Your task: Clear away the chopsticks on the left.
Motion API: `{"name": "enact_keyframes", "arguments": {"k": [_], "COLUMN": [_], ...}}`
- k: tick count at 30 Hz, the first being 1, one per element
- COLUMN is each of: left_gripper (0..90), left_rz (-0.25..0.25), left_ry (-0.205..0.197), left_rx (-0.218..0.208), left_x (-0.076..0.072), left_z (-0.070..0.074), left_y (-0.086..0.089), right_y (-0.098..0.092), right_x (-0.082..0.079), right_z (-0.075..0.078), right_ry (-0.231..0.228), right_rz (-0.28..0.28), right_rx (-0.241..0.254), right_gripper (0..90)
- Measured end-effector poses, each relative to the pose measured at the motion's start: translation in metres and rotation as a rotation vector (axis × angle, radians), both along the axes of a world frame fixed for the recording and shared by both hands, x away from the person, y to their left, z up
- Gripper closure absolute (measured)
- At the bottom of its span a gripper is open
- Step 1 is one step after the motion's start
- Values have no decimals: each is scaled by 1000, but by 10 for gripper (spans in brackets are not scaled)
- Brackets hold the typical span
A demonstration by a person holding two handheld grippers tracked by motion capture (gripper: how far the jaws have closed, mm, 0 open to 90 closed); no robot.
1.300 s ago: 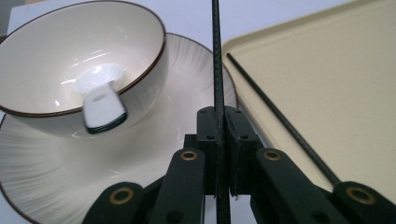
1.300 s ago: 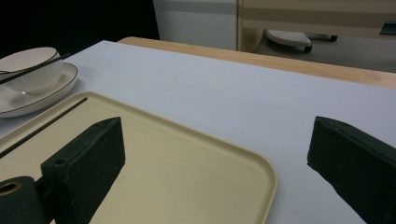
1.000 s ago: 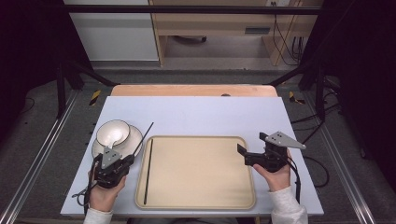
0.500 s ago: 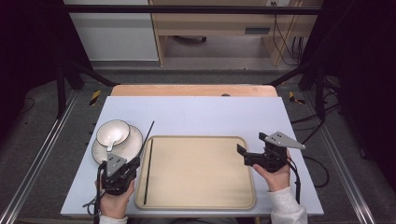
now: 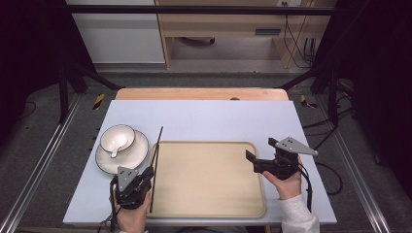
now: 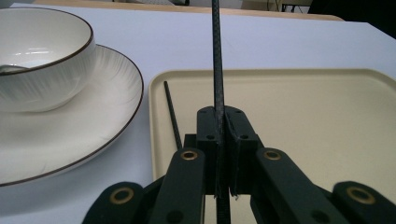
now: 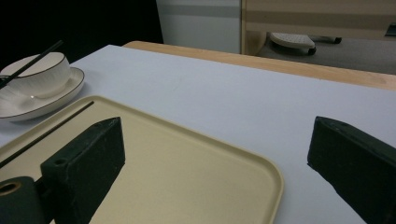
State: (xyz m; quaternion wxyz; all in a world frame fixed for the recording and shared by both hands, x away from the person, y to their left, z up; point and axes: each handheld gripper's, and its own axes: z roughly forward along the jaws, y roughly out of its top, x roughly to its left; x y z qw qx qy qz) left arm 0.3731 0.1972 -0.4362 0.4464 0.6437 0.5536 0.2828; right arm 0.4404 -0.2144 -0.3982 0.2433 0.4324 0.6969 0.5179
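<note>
Left tool clenched on one chopstick, right tool released; risk: thin stick pivoting or slipping beside its mate on tray.

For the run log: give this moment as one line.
left gripper: shut on chopstick | second chopstick: on tray | right gripper: open

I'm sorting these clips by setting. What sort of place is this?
Probably a lab or workshop set up for recording, not a dining room: a bare white table inside a dark metal frame, loose cables on the floor, and a person's hand-held left gripper.
</note>
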Motion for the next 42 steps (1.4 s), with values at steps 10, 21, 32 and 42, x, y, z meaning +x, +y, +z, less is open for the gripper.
{"name": "enact_keyframes", "arguments": {"k": [10,21,32,42], "left_gripper": [853,853,853,852], "left_rz": [36,44,54,64], "left_ry": [-1,43,87,119], "left_rx": [-24,-19,0,11], "left_x": [-8,-12,-9,-6], "left_z": [-21,-40,-51,-55], "left_y": [-8,-18,-23,-27], "right_y": [4,5,6,6], "right_x": [1,1,2,2], "right_z": [-2,-3,-4,-4], "right_ry": [6,10,11,12], "right_rz": [8,12,14,16], "right_rx": [-8,-13,-17,-21], "right_gripper": [42,42,42,42]}}
